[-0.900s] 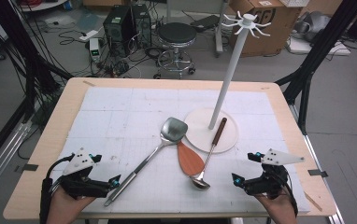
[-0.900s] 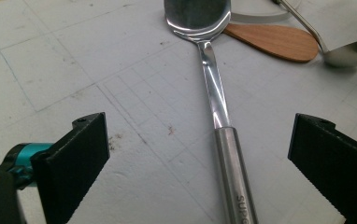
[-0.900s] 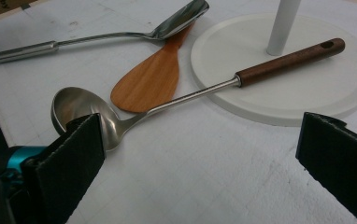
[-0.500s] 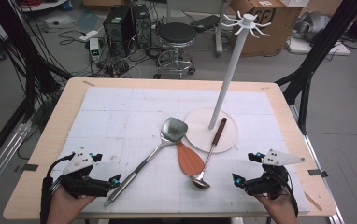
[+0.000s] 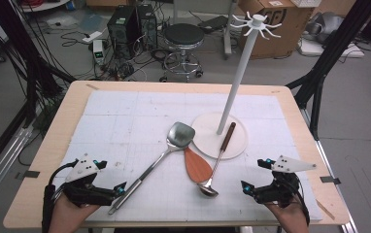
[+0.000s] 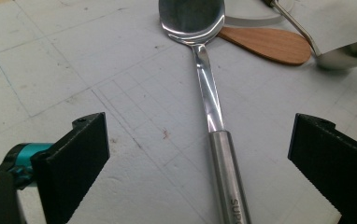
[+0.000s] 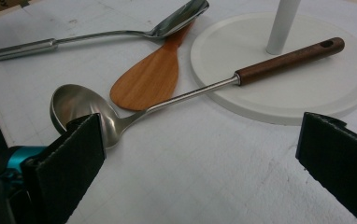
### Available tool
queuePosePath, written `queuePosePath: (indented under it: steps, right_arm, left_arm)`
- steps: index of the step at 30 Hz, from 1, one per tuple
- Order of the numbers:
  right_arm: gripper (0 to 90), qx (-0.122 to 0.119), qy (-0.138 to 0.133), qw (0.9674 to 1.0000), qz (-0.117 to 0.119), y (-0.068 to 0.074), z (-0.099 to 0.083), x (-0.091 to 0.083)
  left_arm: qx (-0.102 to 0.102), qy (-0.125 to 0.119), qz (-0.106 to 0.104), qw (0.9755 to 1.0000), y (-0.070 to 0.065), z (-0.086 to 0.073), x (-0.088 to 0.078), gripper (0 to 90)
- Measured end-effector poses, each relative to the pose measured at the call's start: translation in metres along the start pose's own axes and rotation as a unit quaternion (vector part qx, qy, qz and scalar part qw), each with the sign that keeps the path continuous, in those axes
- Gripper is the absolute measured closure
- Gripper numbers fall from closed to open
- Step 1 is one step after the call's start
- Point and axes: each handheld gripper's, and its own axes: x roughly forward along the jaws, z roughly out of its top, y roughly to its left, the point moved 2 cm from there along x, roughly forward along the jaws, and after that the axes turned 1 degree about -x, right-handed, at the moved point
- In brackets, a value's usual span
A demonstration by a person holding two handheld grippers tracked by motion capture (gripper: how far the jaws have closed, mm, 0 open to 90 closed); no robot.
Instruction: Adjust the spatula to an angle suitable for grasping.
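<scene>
High view: white gridded mat (image 5: 125, 126) on a wood table (image 5: 72, 102). White round-base rack (image 5: 222, 138), thin pole. Steel spatula (image 5: 161, 155), tube handle between the wide-open, empty left gripper (image 5: 120, 188) jaws, untouched. Steel ladle (image 5: 217, 160), wood grip resting on the base. Flat wooden paddle (image 5: 197, 167). Right gripper (image 5: 245, 187) wide open, empty.
</scene>
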Motion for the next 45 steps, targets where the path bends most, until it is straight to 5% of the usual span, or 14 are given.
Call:
queuePosePath:
  steps: [14, 45]
  right_arm:
    - [0.5, -0.006, 0.003, 1.0000, 0.002, 0.003, 0.002, 0.003]
    - [0.5, -0.012, -0.001, 0.9999, -0.001, 0.002, 0.001, 0.003]
  left_arm:
    - [0.002, -0.003, -0.002, 1.0000, -0.004, -0.001, 0.003, 6.0]
    - [0.022, 0.053, -0.026, 0.9980, -0.018, 0.009, 0.074, 7.2]
